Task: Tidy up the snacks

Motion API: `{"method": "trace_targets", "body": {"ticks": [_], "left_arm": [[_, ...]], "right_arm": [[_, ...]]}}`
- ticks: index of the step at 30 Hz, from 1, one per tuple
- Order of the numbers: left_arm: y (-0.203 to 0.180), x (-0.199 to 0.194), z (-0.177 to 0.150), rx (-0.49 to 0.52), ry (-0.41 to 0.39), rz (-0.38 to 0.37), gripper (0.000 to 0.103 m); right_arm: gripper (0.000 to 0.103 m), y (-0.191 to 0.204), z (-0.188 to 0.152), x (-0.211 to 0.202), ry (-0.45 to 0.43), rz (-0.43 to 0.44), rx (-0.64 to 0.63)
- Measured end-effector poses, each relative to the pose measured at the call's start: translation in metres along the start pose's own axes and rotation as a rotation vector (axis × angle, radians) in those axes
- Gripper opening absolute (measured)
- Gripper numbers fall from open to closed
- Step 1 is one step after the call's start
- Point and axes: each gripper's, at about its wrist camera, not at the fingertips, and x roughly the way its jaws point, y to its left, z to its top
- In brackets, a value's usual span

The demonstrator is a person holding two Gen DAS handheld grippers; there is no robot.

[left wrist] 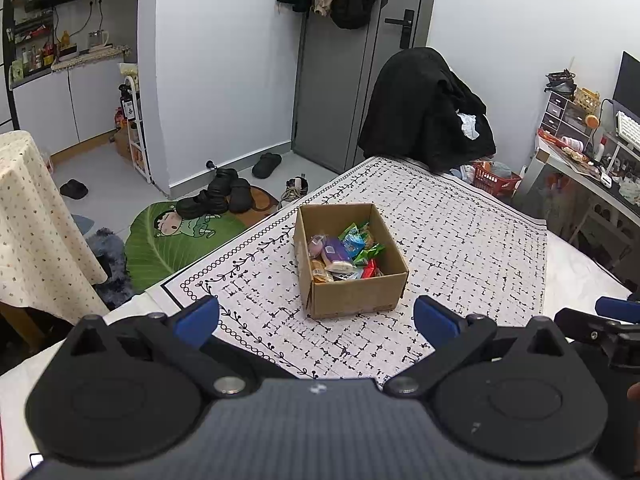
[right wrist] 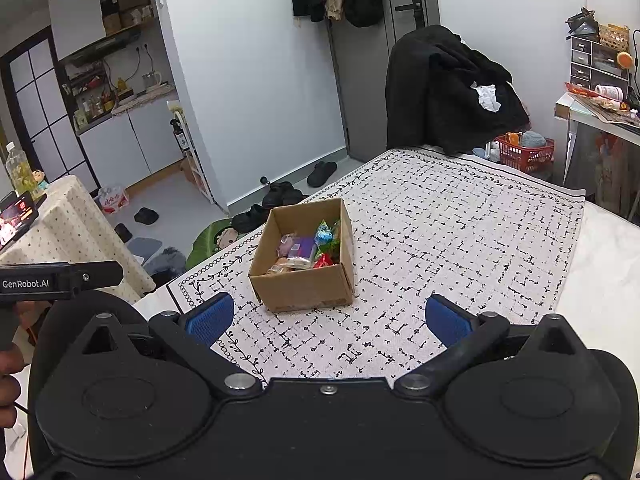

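An open cardboard box (left wrist: pixel 356 298) stands on the patterned white cloth (left wrist: pixel 460 240); it also shows in the right wrist view (right wrist: pixel 304 290). Inside lie several wrapped snacks (left wrist: pixel 344 250), purple, blue, green, red and orange, also seen from the right wrist (right wrist: pixel 306 250). My left gripper (left wrist: pixel 316 318) is open and empty, just short of the box's near side. My right gripper (right wrist: pixel 330 318) is open and empty, near the box and slightly to its right. The right gripper's tip shows at the left wrist view's right edge (left wrist: pixel 608 316).
A chair draped in black clothes (left wrist: pixel 428 112) stands beyond the table. A red basket (left wrist: pixel 494 178) and a cluttered desk (left wrist: pixel 584 160) are at right. Shoes (left wrist: pixel 224 196) and a green mat (left wrist: pixel 176 240) lie on the floor at left. A floral-covered side table (left wrist: pixel 36 216) is at far left.
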Motion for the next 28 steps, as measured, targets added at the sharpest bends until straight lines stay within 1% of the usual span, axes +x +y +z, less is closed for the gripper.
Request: {"method": "trace_targets", "body": {"ticks": [20,28], "left_arm": [[-0.0017,-0.0003,-0.0008,0.003,0.005,0.001,0.103],[-0.0025,-0.0027,-0.0025,0.013,0.001,-0.012,0.103]], "right_arm": [[0.103,-0.0003,-0.0015,0.0029,0.009,0.007,0.0],[0.103,0.0003,-0.0016,0.0048,0.016,0.001,0.001]]}}
